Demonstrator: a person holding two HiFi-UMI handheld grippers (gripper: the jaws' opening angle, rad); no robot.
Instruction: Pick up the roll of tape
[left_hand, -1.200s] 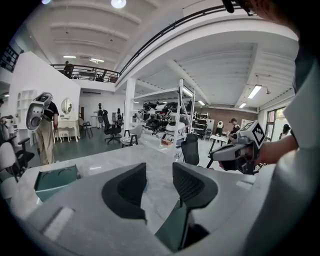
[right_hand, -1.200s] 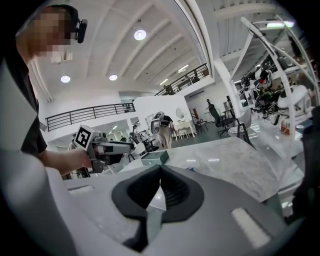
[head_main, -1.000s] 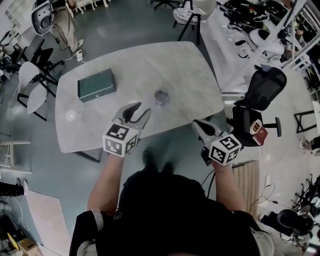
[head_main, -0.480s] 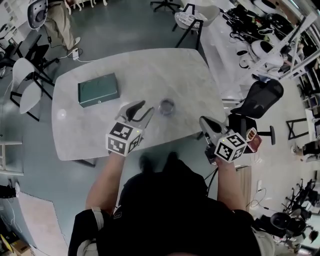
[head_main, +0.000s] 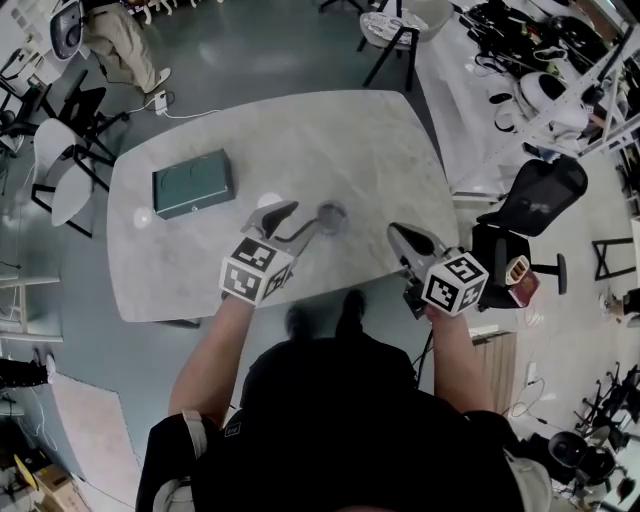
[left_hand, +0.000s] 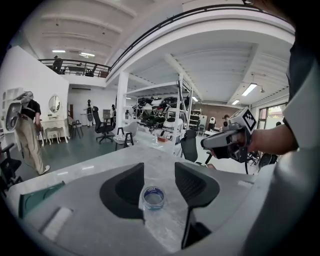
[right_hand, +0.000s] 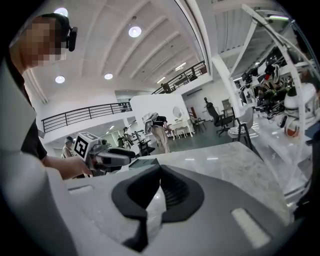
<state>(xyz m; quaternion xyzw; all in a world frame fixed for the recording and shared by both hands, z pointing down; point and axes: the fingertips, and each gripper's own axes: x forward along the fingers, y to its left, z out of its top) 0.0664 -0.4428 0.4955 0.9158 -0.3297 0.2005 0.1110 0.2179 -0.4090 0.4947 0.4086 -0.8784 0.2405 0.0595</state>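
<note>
Toward the left edge of the pale marbled tabletop (head_main: 300, 130) lies a flat dark-green box (head_main: 193, 183), well apart from the work. The left gripper (head_main: 300, 218) reaches in over the near edge. Its fingers (left_hand: 129, 186) are opening, and in the left gripper view the roll of tape (left_hand: 153, 196) shows in the gap between them. It is a clear roll with a blue core, lying flat near the middle of the near edge, and neither finger presses on it. At the near right corner the right gripper (head_main: 405, 240) hangs with its fingers (right_hand: 172, 192) closed tip to tip on nothing.

This looks like the approach step, with the grasp not yet made. The next move calls for bringing the left gripper's fingers to either side of the roll, low against the tabletop, then closing on it before lifting.
</note>
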